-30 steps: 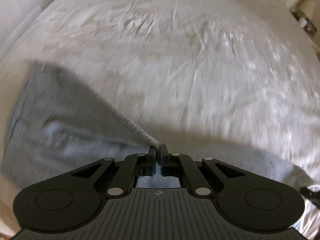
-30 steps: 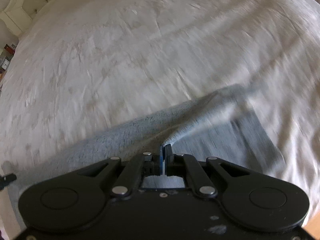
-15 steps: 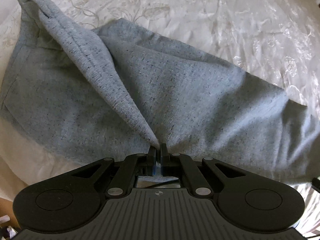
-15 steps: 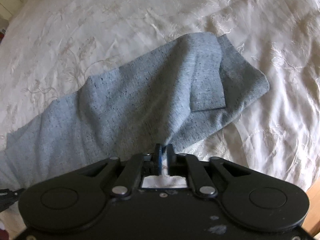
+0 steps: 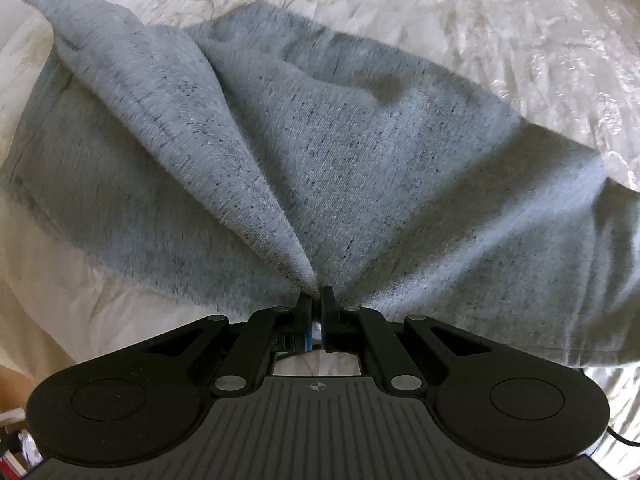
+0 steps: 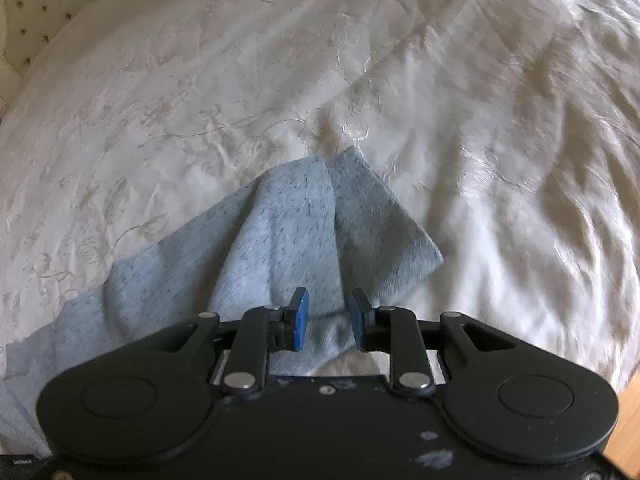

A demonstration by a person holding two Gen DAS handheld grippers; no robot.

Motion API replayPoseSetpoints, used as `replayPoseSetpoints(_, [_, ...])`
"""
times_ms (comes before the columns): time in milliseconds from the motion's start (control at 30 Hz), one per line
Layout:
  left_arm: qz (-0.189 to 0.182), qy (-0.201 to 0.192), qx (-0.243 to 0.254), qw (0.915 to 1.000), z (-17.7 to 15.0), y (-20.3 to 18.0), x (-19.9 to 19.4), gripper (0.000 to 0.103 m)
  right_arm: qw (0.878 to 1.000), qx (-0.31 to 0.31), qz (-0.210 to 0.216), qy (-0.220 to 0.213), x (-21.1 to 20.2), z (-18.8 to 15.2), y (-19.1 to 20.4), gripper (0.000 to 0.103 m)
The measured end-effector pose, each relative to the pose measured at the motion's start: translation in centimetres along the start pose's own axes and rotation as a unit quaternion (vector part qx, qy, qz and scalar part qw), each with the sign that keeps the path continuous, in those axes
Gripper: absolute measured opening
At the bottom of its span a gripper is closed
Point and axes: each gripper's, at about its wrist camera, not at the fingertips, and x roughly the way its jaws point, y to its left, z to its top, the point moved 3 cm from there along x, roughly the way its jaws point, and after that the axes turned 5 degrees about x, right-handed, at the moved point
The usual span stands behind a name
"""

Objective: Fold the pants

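Grey speckled pants lie folded over on a cream bedspread. My left gripper points straight down and is shut on a pinched ridge of the pants, which fans out from the jaws in two folds. In the right wrist view the far end of the pants rests on the bedspread. My right gripper hangs just above it with its jaws opening. The blue pads stand apart and the cloth lies loose between them, not pressed.
The embroidered bedspread spreads out beyond the pants in both views. A tufted headboard shows at the upper left of the right wrist view. A wooden edge sits at the lower right corner.
Both grippers came down toward the bed with the pants, which now lie folded over. The right gripper's jaws went from shut on the cloth to apart, letting it go. The left stays shut.
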Motion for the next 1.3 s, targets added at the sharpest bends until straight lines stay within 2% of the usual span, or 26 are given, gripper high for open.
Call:
replayPoseSetpoints(67, [0.002, 0.003, -0.009, 1.0, -0.1, -0.2, 0.3, 0.004, 1.0, -0.006, 0.005, 0.018, 1.8, 0.6, -0.4, 0.029])
replayPoseSetpoints(333, [0.016, 0.008, -0.019, 0.9997, -0.3, -1.0, 1.2, 0.004, 0.998, -0.014, 0.035, 0.057, 4.4, 0.3, -0.6, 0.033])
replayPoseSetpoints(367, [0.019, 0.007, -0.019, 0.9996, -0.3, -1.1, 1.3, 0.004, 0.997, -0.024, 0.045, 0.059, 4.5, 0.2, -0.4, 0.03])
replayPoseSetpoints(400, [0.022, 0.007, -0.019, 0.9996, -0.3, -1.2, 1.4, 0.004, 0.997, -0.024, 0.045, 0.059, 4.5, 0.2, -0.4, 0.017])
replayPoseSetpoints(433, [0.024, 0.007, -0.019, 0.9995, -0.3, -1.4, 1.4, 0.004, 0.996, -0.049, 0.052, 0.056, 4.1, 0.2, -0.1, 0.006])
replayPoseSetpoints(500, [0.027, 0.008, -0.019, 0.9994, -0.9, -1.7, 1.0, 0.004, 0.995, -0.06, 0.059, 0.051, 3.5, 0.3, 0.0, 0.006])
replayPoseSetpoints(567, [0.027, 0.006, -0.02, 0.9994, -1.0, -1.9, 0.7, 0.004, 0.994, -0.089, 0.059, 0.028, 1.5, 0.6, 0.3, 0.006])
replayPoseSetpoints(633, [0.024, 0.002, -0.022, 0.9995, -1.0, -1.9, 0.2, 0.004, 0.992, -0.12, 0.017, -0.013, -1.4, 1.3, -0.5, 0.006])
replayPoseSetpoints(700, [0.021, -0.003, -0.022, 0.9995, -1.0, -1.8, -0.2, 0.004, 0.992, -0.126, 0.002, -0.02, -2.0, 1.4, -1.1, 0.006])
replayPoseSetpoints(767, [0.02, -0.002, -0.019, 0.9996, -1.1, -1.9, -0.2, 0.004, 0.99, -0.137, -0.023, -0.006, -1.4, 1.7, -2.3, 0.006])
replayPoseSetpoints(867, [0.024, 0.001, -0.016, 0.9996, -1.3, -2.2, 0.2, 0.004, 0.991, -0.128, -0.034, 0.024, 0.5, 1.4, -3.6, 0.006])
replayPoseSetpoints(967, [0.021, -0.014, -0.013, 0.9996, -1.2, -2.3, -1.0, 0.004, 0.989, -0.145, -0.029, -0.001, -0.2, 1.0, -3.3, 0.005])
replayPoseSetpoints(1000, [0.02, -0.019, -0.01, 0.9996, -1.1, -2.4, -1.5, 0.004, 0.987, -0.157, -0.027, -0.025, -1.3, 1.0, -2.9, 0.005])
replayPoseSetpoints(1033, [0.018, -0.022, -0.008, 0.9996, -1.1, -2.4, -1.9, 0.004, 0.987, -0.157, -0.027, -0.025, -1.3, 1.0, -2.9, 0.004])
replayPoseSetpoints(1067, [0.015, -0.026, -0.006, 0.9995, -1.3, -2.1, -2.3, 0.004, 0.986, -0.159, -0.029, -0.037, -1.7, 0.9, -2.9, 0.001])
replayPoseSetpoints(1167, [0.012, -0.029, -0.01, 0.9994, -1.5, -2.1, -2.5, 0.004, 0.982, -0.165, -0.051, -0.072, -2.6, 1.3, -3.3, 0.001])
replayPoseSetpoints(1233, [0.008, -0.03, -0.013, 0.9994, -1.6, -2.2, -2.0, 0.004, 0.984, -0.154, -0.043, -0.08, -3.0, 1.8, -3.8, 0.003])
replayPoseSetpoints(1300, [0.011, -0.029, -0.01, 0.9995, -1.5, -2.2, -1.8, 0.004, 0.986, -0.145, -0.002, -0.08, -2.8, 2.6, -3.9, 0.012])
